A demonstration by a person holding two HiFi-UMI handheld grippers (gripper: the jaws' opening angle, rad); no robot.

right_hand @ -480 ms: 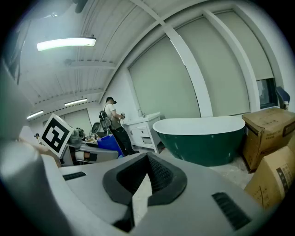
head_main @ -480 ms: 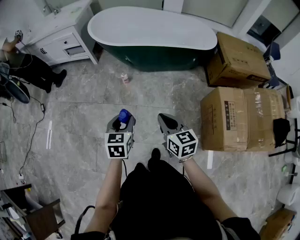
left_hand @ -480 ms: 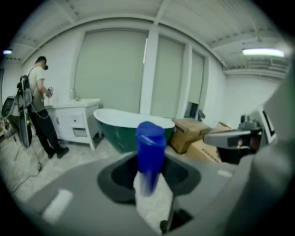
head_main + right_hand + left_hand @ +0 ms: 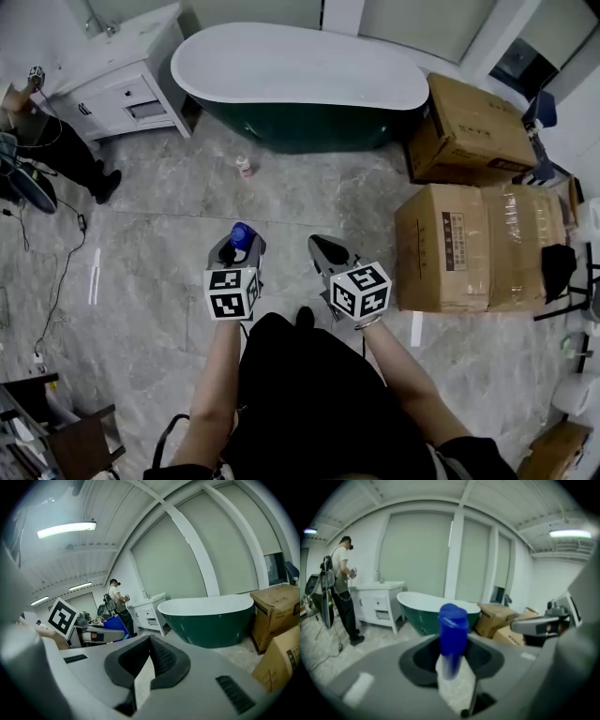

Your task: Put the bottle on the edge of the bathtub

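—Holding anything, the left gripper (image 4: 240, 244)?

—Yes. Its fingers (image 4: 417, 654) are clamped on the bottle (image 4: 453, 632), one on each side of its lower part. The blue cap stands clear above them.

—Which way does it point?

—In the left gripper view its long axis runs from 6 to 12 o'clock, close to upright, with the cap at the 12 end. In the head view the cap faces up toward the camera, just past the fingertips.

—And the bathtub (image 4: 309, 125)?

—At 12 o'clock from the grippers in the head view, well apart from the bottle. The bottle is held in the air over the floor (image 4: 169, 234), not on the tub's edge.

—The right gripper (image 4: 320, 246)?

—Just beside the left one, at its 3 o'clock. Its fingers (image 4: 161, 654) are pressed together at the tips with nothing between them.

—Anything else around?

—A small pale bottle (image 4: 244, 166) stands on the floor at 12 o'clock, near the tub. Cardboard boxes (image 4: 473, 248) sit at 2 o'clock. A white cabinet (image 4: 127, 89) is at 10 o'clock, with a person (image 4: 52, 141) beside it.
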